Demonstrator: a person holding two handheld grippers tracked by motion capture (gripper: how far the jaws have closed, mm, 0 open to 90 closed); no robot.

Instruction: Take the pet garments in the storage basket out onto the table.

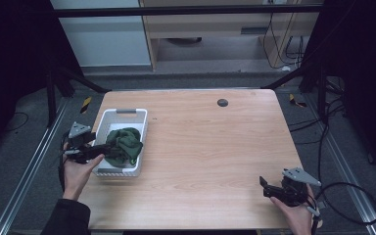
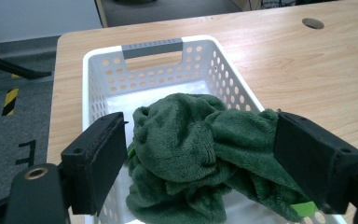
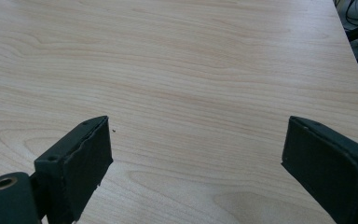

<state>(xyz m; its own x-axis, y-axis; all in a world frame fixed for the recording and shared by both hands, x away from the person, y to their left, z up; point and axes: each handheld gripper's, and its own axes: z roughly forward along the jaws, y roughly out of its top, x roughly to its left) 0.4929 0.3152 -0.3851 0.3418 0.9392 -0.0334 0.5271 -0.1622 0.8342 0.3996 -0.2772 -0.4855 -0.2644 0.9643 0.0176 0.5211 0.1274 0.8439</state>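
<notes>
Here the left tongs [image 1: 98, 155] sit at the near left edge of a white perforated basket [image 1: 108, 120], which stands on the left part of the wooden table [image 1: 210, 147]. A crumpled dark green fleece cloth [image 1: 124, 145] lies inside the basket, heaped toward its near end, with the far part of the basket floor bare. In the left gripper view, the tongs [image 2: 200, 158] are spread wide, one jaw on each side of the cloth [image 2: 191, 154]; the right-hand jaw looks pressed against the fleece, the left-hand one is just beside it, so the cloth is bracketed but not clamped. A small bright green tag shows at the near lower edge of the cloth, by the right-hand jaw. The basket [image 2: 223, 60] has a grey handle strip on its far wall.

The right tongs [image 1: 269, 188] are well apart from all this, at the near right corner of the table, held in the person's right hand [image 1: 298, 215]. In the right gripper view these tongs [image 3: 196, 163] stand released, jaws wide, with bare wood grain [image 3: 191, 70] between and beyond them.

A small dark round grommet [image 1: 222, 102] is set in the table near its far edge
</notes>
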